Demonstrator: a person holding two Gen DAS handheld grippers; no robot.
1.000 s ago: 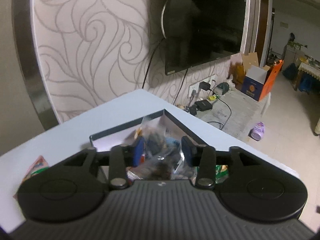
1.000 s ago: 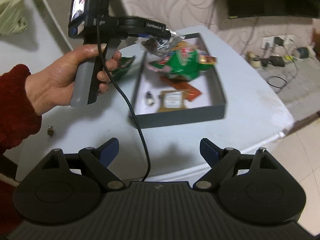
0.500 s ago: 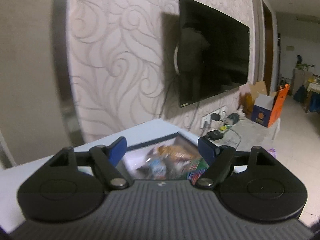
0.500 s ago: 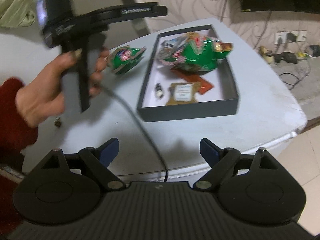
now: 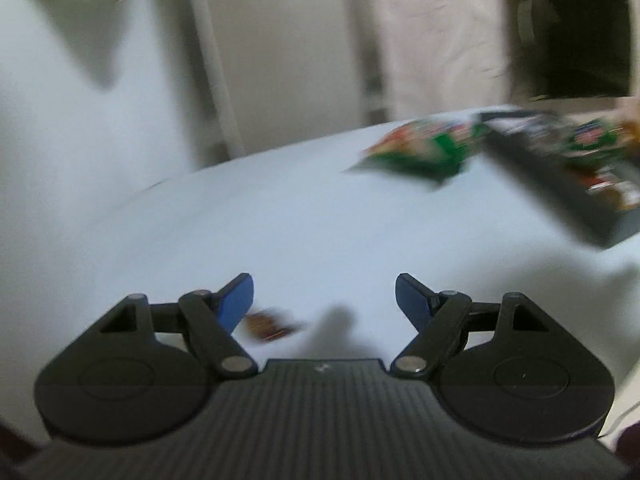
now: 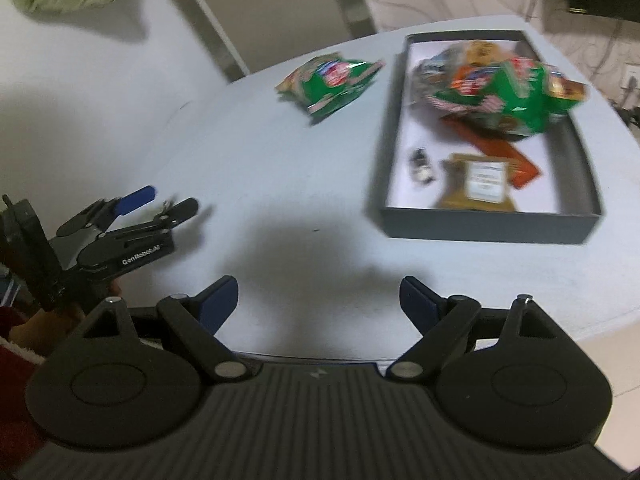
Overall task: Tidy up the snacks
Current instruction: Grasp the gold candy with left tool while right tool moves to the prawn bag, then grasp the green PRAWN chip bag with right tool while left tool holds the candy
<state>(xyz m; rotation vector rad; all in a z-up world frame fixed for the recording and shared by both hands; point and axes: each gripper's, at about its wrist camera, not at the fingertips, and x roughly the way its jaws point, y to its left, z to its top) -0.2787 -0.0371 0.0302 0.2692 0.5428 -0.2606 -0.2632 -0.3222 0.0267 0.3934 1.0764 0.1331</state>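
Now the left gripper [image 5: 324, 300] has swung away from the box [image 6: 492, 224], jaws just opened wide and empty, over a small brown candy [image 5: 268, 324] on the desk [image 6: 280, 184]. Right gripper [image 6: 319, 304] gapes empty; green snack bag [image 6: 332, 80] waits beside the box.

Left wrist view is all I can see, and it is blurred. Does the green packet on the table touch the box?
Observer: No. In the right wrist view the green packet lies on the table, clearly apart from the box.
Operator: What is in the box?
Observer: A big green bag is piled at the far end.
Operator: Anything at the near end?
Observer: A brown packet with a white label lies flat there.
Operator: And the right tongs?
Observer: The right tongs are open, with nothing between them.
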